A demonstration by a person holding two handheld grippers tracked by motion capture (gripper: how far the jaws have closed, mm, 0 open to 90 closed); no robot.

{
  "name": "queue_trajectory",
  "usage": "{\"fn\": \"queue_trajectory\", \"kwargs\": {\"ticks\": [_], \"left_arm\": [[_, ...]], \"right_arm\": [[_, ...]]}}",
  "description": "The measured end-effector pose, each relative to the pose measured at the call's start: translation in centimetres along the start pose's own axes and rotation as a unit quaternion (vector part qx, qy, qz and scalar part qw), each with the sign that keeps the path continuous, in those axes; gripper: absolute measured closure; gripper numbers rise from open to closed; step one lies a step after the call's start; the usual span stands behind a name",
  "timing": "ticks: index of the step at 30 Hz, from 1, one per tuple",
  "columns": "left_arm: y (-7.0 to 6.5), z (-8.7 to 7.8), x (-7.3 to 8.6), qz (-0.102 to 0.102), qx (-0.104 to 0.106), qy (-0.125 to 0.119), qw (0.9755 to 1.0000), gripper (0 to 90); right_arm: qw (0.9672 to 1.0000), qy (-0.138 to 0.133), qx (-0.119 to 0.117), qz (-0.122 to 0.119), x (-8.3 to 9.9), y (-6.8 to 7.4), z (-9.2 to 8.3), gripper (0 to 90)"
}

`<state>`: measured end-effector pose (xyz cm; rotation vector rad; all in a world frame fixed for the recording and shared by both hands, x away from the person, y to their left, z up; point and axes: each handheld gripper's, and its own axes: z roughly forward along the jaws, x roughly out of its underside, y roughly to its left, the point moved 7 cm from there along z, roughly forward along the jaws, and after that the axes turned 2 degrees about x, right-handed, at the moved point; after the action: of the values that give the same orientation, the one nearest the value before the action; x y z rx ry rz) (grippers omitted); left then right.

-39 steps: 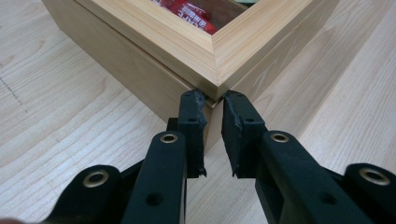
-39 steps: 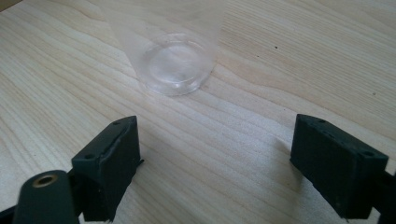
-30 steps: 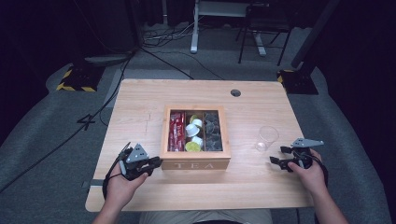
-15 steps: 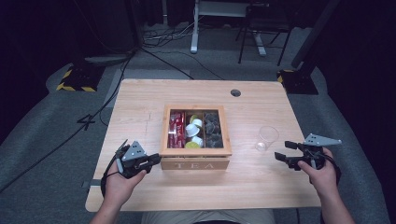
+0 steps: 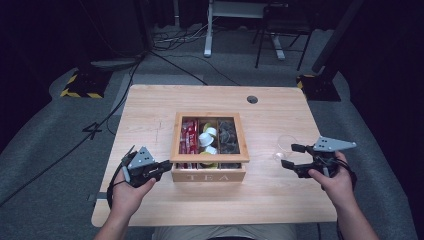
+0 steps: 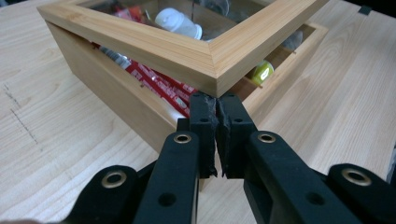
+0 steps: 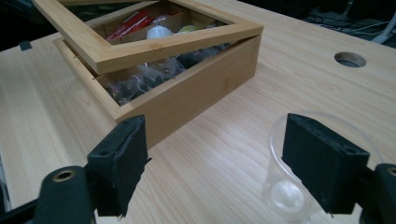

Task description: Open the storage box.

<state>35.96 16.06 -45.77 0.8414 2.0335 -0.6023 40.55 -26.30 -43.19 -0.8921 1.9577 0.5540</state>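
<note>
Under left claw (image 6: pixel 217 135), lid (image 6: pixel 187 44) tilted up

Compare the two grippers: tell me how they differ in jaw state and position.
The left gripper has its jaws shut, tips under the lifted corner of the tea box lid; the right gripper has its jaws wide apart with nothing between them. The left sits against the tea box; the right hovers apart from it, near the clear plastic cup. Both have black jaws.
</note>
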Motion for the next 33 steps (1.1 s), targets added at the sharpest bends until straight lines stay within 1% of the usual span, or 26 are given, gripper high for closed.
{"fn": "queue_trajectory", "kwargs": {"ticks": [1, 2, 3, 4, 6, 7, 9, 10, 11, 12, 13, 14, 16, 17, 18, 19, 20, 21, 22, 23, 25, 26, 27, 31, 32, 33], "left_arm": [[0.1, -0.1, -0.3, 0.000, 0.000, -0.008, 1.0000, 85.5], [0.1, -0.1, -0.3, 0.000, 0.000, -0.008, 1.0000, 85.6], [0.1, -0.1, -0.5, -0.002, 0.001, -0.011, 0.9999, 85.6], [0.1, -0.1, -0.6, -0.001, 0.001, -0.013, 0.9999, 85.6], [0.2, -0.2, -0.9, 0.000, 0.000, -0.017, 0.9999, 85.6], [0.3, -0.2, -1.1, 0.004, -0.001, -0.018, 0.9998, 85.5], [0.4, -0.1, -1.2, 0.003, 0.001, -0.020, 0.9998, 85.5], [0.4, -0.1, -1.2, 0.003, 0.001, -0.020, 0.9998, 85.5], [0.4, 0.0, -1.3, 0.001, 0.003, -0.020, 0.9998, 85.5], [0.4, 0.1, -1.3, 0.001, 0.003, -0.020, 0.9998, 85.5], [0.4, 0.2, -1.3, -0.001, 0.004, -0.018, 0.9998, 85.5], [0.4, 0.3, -1.4, 0.000, 0.005, -0.019, 0.9998, 85.5], [0.4, 0.3, -1.4, -0.001, 0.006, -0.019, 0.9998, 85.5], [0.4, 0.3, -1.4, -0.003, 0.007, -0.020, 0.9998, 85.5], [0.4, 0.3, -1.4, -0.003, 0.007, -0.021, 0.9998, 85.5], [0.4, 0.3, -1.5, -0.003, 0.008, -0.022, 0.9997, 85.5], [0.4, 0.3, -1.5, -0.003, 0.008, -0.022, 0.9997, 85.5], [0.5, 0.3, -1.5, 0.001, 0.006, -0.019, 0.9998, 85.5], [0.5, 0.3, -1.5, 0.001, 0.006, -0.019, 0.9998, 85.5], [0.5, 0.3, -1.5, 0.002, 0.005, -0.018, 0.9998, 85.5], [0.5, 0.4, -1.5, 0.004, 0.005, -0.017, 0.9998, 85.4], [0.4, 0.4, -1.5, 0.000, 0.007, -0.018, 0.9998, 85.5], [0.4, 0.4, -1.5, 0.000, 0.007, -0.018, 0.9998, 85.5], [0.5, 0.5, -1.7, 0.000, 0.007, -0.022, 0.9997, 85.5], [0.5, 0.5, -1.7, 0.000, 0.007, -0.022, 0.9997, 85.6], [0.5, 0.5, -1.7, 0.000, 0.007, -0.025, 0.9997, 85.5]], "right_arm": [[0.9999, 0.003, -0.003, -0.012, -0.6, 0.5, 0.7, 21.6], [0.9999, 0.003, -0.003, -0.012, -0.6, 0.5, 0.7, 21.6], [0.9997, 0.008, -0.007, -0.024, -1.1, 1.1, 1.5, 21.5], [0.9997, 0.008, -0.007, -0.024, -1.1, 1.1, 1.5, 21.5], [0.9991, 0.015, -0.010, -0.040, -1.5, 1.7, 2.3, 21.2], [0.9980, 0.021, -0.010, -0.059, -1.9, 2.4, 3.0, 20.3], [0.9945, 0.038, 0.007, -0.097, -2.1, 2.9, 3.7, 19.7], [0.9945, 0.038, 0.007, -0.097, -2.1, 2.9, 3.7, 19.7], [0.9928, 0.044, 0.011, -0.111, -2.2, 3.2, 4.1, 20.2], [0.9908, 0.053, 0.007, -0.124, -2.4, 3.9, 4.8, 22.0], [0.9908, 0.053, 0.007, -0.124, -2.4, 3.9, 4.8, 22.0], [0.9898, 0.052, 0.000, -0.133, -2.7, 4.6, 5.5, 23.4], [0.9896, 0.050, -0.003, -0.135, -2.9, 4.9, 5.7, 24.0], [0.9896, 0.044, -0.010, -0.137, -3.2, 5.5, 6.2, 25.8], [0.9896, 0.044, -0.010, -0.137, -3.2, 5.5, 6.2, 25.8], [0.9894, 0.043, -0.014, -0.138, -3.5, 6.0, 6.6, 26.9], [0.9894, 0.043, -0.014, -0.138, -3.5, 6.0, 6.6, 26.9], [0.9872, 0.048, -0.005, -0.152, -3.6, 6.2, 6.9, 27.6], [0.9872, 0.048, -0.005, -0.152, -3.6, 6.2, 6.9, 27.6], [0.9859, 0.048, -0.002, -0.160, -3.8, 6.4, 7.1, 29.0], [0.9856, 0.045, -0.007, -0.163, -4.0, 6.8, 7.2, 32.1], [0.9847, 0.044, -0.005, -0.169, -4.3, 7.0, 7.4, 34.7], [0.9847, 0.044, -0.005, -0.169, -4.3, 7.0, 7.4, 34.7], [0.9824, 0.031, 0.001, -0.184, -5.0, 7.2, 7.4, 45.2], [0.9824, 0.031, 0.001, -0.184, -5.0, 7.2, 7.4, 45.2], [0.9805, 0.029, 0.002, -0.194, -5.2, 7.4, 7.5, 47.4]]}}
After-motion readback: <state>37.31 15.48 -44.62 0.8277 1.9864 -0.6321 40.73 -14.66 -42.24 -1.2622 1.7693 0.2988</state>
